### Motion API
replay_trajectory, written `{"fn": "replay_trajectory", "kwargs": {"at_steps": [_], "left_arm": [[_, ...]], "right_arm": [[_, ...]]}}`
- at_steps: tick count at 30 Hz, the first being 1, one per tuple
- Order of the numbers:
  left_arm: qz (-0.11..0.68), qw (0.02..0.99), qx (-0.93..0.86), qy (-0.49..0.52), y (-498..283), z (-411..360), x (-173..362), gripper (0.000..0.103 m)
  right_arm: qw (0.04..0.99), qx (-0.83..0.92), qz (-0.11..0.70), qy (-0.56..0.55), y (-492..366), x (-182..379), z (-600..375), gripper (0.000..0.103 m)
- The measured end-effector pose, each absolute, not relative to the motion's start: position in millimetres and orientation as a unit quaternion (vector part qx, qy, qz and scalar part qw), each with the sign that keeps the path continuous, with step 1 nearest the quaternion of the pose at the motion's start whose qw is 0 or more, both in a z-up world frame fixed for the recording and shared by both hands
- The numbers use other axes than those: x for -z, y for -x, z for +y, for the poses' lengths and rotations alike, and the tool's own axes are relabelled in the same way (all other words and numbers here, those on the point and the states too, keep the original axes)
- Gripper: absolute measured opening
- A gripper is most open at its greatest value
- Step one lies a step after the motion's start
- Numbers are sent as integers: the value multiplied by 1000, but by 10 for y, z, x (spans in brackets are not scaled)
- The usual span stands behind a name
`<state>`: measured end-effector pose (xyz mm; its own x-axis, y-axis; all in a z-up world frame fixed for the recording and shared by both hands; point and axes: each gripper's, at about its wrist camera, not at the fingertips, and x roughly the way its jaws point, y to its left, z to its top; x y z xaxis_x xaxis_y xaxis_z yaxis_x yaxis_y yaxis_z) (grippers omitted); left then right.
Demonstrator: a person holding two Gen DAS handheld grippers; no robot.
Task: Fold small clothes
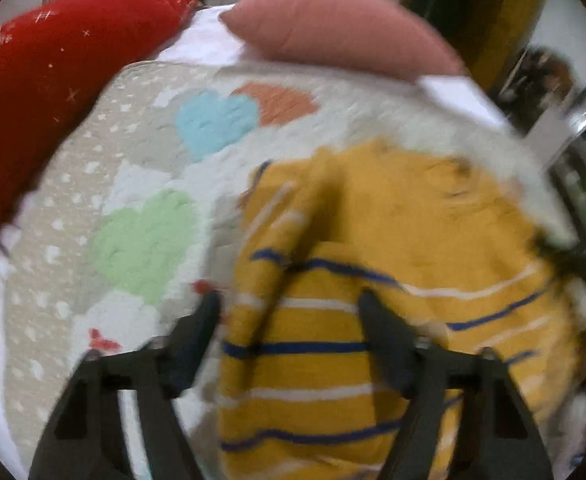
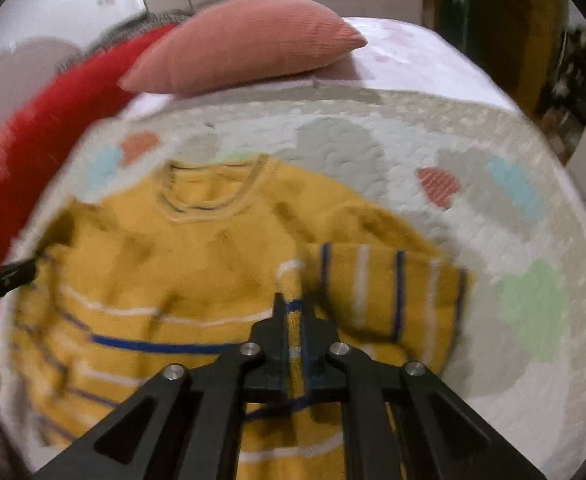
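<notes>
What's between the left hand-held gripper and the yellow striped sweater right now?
Nothing visible. The left hand-held gripper has its jaws apart directly over the yellow striped sweater on the quilt, with only sweater fabric showing between them. The pink pillow lies well beyond.

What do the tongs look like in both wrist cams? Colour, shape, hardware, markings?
Both are matte black. The left tongs show two tapered fingers on angular arms with triangular cutouts. The right tongs have the same build, plus four round silver bolt heads along the linkage. No cables, labels or markings are visible, though both views are blurred. No hand or sleeve is clearly visible.
</notes>
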<state>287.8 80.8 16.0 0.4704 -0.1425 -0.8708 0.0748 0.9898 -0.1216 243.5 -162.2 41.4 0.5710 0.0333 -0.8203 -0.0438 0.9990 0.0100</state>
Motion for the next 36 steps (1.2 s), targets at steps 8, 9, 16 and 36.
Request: {"fn": "replay_trajectory", "kwargs": {"at_steps": [8, 9, 16, 36], "left_arm": [[532, 829, 38, 171, -3163, 1157, 8, 61], [530, 826, 40, 190, -3149, 1216, -7, 61], [486, 838, 39, 243, -2896, 1492, -368, 62], [512, 859, 19, 2, -3446, 810, -97, 15]], "right_arm": [[870, 53, 483, -78, -2753, -266, -2193, 15], [870, 54, 480, -97, -2724, -292, -2269, 25], [875, 41, 443, -192, -2280, -707, -2679, 53], [870, -67, 444, -204, -573, -103, -2109, 62]]}}
